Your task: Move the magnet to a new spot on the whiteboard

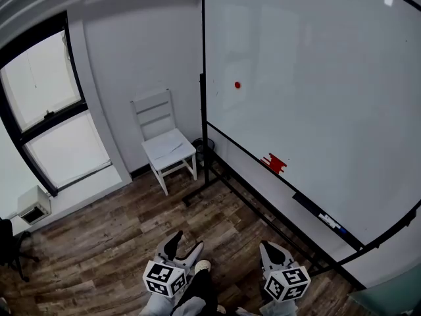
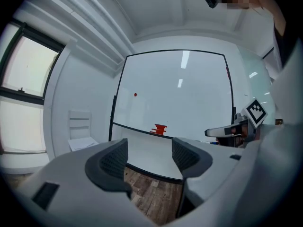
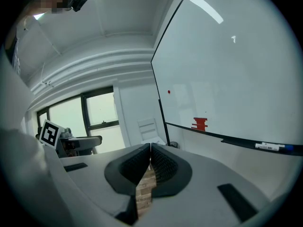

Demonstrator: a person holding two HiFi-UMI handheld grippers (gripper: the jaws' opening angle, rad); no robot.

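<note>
Magnet (image 1: 237,84) near whiteboard (image 1: 316,78) left edge: probably light, rigid; I'd pinch its rim. My left tongs (image 1: 185,244) apart, right tongs (image 1: 271,250) together, both empty.

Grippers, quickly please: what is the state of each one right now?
Left gripper: open, nothing between its jaws.
Right gripper: closed, holding nothing.

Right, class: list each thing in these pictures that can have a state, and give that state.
Left tool: open, empty.
Right tool: shut, empty.
Magnet: stuck to the whiteboard, untouched.
Marker: lying flat on the tray.
Chair: upright, nobody sitting.
</note>
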